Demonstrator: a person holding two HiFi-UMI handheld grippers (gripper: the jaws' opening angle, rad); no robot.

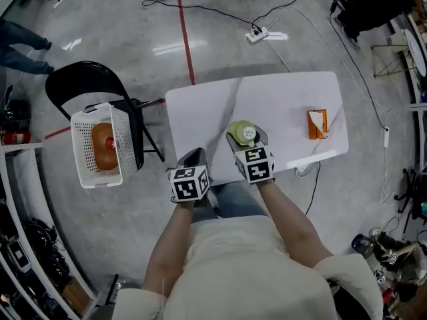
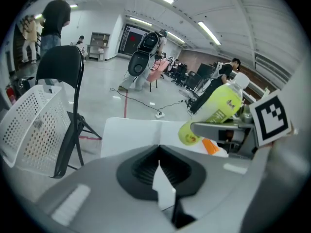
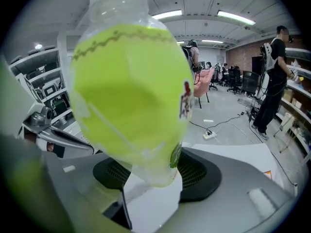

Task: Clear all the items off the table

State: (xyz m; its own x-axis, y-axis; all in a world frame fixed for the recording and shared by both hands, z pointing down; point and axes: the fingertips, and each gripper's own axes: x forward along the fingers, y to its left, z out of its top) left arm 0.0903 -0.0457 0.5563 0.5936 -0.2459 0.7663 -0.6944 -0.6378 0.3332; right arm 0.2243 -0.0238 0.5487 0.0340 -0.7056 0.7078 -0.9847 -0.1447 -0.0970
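Note:
A bottle of yellow-green drink point(image 1: 243, 133) is gripped in my right gripper point(image 1: 247, 137), which holds it above the near edge of the white table point(image 1: 280, 105). The bottle point(image 3: 131, 96) fills the right gripper view, clamped between the jaws, and it also shows at the right of the left gripper view as the bottle point(image 2: 214, 111). My left gripper point(image 1: 194, 161) is shut and empty, hovering at the table's near left corner. A small orange carton point(image 1: 317, 123) lies on the table's right side. The white basket point(image 1: 101, 145) on the black chair holds an orange round thing.
The black folding chair point(image 1: 93, 85) stands left of the table with the basket on its seat. A power strip and cables point(image 1: 260, 35) lie on the floor beyond the table. Shelves with gear line the left edge. People stand in the far background.

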